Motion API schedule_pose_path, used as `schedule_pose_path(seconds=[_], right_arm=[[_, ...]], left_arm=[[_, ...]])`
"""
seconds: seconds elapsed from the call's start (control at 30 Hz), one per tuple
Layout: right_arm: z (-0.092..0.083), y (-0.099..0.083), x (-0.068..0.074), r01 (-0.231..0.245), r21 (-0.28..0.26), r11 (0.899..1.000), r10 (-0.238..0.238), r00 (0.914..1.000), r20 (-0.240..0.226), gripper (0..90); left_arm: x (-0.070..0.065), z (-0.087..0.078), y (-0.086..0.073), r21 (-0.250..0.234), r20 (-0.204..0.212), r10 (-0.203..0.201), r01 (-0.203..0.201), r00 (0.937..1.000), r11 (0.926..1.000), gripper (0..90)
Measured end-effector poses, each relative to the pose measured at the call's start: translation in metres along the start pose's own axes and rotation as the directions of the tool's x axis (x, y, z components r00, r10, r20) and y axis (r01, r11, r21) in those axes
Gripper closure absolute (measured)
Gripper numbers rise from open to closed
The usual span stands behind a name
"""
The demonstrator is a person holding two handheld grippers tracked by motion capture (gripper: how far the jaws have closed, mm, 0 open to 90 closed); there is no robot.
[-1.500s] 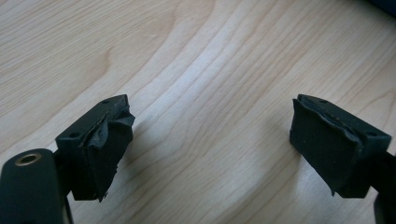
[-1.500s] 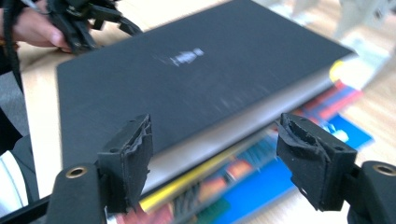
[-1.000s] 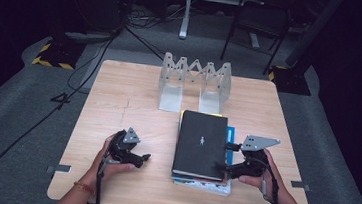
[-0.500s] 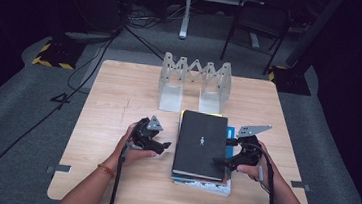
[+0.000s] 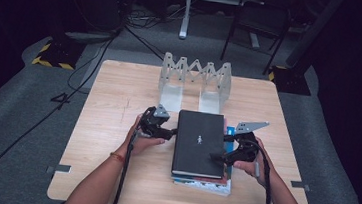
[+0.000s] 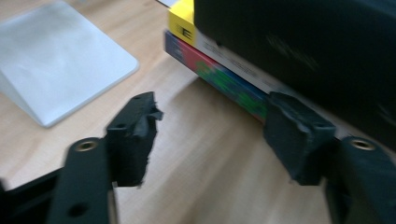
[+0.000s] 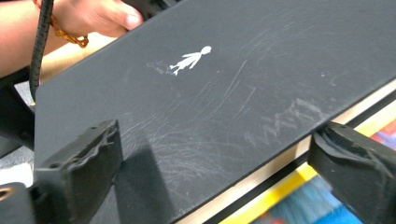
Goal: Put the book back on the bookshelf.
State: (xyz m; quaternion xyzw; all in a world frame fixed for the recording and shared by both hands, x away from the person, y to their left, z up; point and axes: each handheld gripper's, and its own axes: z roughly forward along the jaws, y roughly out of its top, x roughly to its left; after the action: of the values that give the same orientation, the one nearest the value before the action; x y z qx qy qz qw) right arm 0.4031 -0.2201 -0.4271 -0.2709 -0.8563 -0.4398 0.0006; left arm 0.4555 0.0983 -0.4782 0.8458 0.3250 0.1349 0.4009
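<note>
A black book (image 5: 199, 143) with a small white figure on its cover (image 7: 191, 59) tops a stack of colourful books (image 5: 201, 182) at the table's middle. My left gripper (image 5: 169, 131) sits at the stack's left edge. Its jaws have just been closing but stand open (image 6: 212, 112) over bare wood, with one pad (image 6: 299, 135) close to a lower book's spine (image 6: 224, 81). My right gripper (image 5: 220, 157) is at the black book's right edge. It is open (image 7: 219, 140) and straddles that edge, one pad (image 7: 93, 154) over the cover, the other (image 7: 350, 158) by the pages.
A white folding book rack (image 5: 196, 81) stands at the back of the wooden table (image 5: 119, 96), and its flat base plate (image 6: 60, 60) lies near my left gripper. Cables trail from both grippers toward the front edge. Dark floor, cables and chair legs lie beyond the table.
My left hand has moved right and away from the front edge, up to the stack's left side. The right hand has shifted slightly in onto the black book's right edge.
</note>
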Motion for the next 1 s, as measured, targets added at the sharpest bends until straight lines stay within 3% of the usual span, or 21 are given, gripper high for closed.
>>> schedule_pose_path(seconds=[0.23,0.37,0.43,0.63,0.7,0.77,0.87,0.9,1.0], right_arm=[[0.003,0.006,-0.002,0.021,0.006,1.0,-0.021,0.9997,-0.008,7.7],[0.003,0.007,-0.001,0.048,-0.008,0.999,-0.048,0.9989,-0.001,8.3],[0.003,0.008,0.0,0.058,-0.017,0.998,-0.058,0.9983,0.002,8.5],[0.005,0.01,-0.001,0.068,-0.027,0.997,-0.068,0.9977,0.002,9.3],[0.004,0.011,0.0,0.081,-0.027,0.996,-0.081,0.9967,0.008,9.4],[0.004,0.013,0.002,0.096,-0.022,0.995,-0.096,0.9952,0.018,9.5],[0.004,0.016,0.003,0.111,-0.019,0.994,-0.11,0.9935,0.03,9.6],[0.004,0.017,0.003,0.121,-0.019,0.992,-0.121,0.9919,0.04,9.7],[0.0,0.02,0.007,0.164,-0.036,0.986,-0.16,0.9838,0.08,11.5]], left_arm=[[0.007,0.006,0.006,0.016,0.001,0.019,-0.019,0.9998,0.9997,39.1],[0.013,0.009,0.008,0.008,0.021,0.027,-0.027,0.9994,0.9996,46.4],[0.022,0.013,0.007,-0.002,0.067,-0.011,0.011,0.9977,0.9999,46.7],[0.034,0.017,0.011,-0.014,0.057,-0.071,0.072,0.9958,0.9973,45.8],[0.037,0.016,0.013,-0.017,0.074,-0.077,0.079,0.9943,0.9967,46.7],[0.038,0.014,0.017,-0.017,0.107,-0.056,0.058,0.9927,0.9982,53.7],[0.04,0.011,0.022,-0.023,0.125,-0.057,0.06,0.9905,0.9979,59.7],[0.04,0.009,0.026,-0.039,0.118,-0.039,0.044,0.9922,0.9983,63.5],[0.039,0.002,0.038,-0.093,0.139,-0.055,0.068,0.9887,0.9933,70.9]])
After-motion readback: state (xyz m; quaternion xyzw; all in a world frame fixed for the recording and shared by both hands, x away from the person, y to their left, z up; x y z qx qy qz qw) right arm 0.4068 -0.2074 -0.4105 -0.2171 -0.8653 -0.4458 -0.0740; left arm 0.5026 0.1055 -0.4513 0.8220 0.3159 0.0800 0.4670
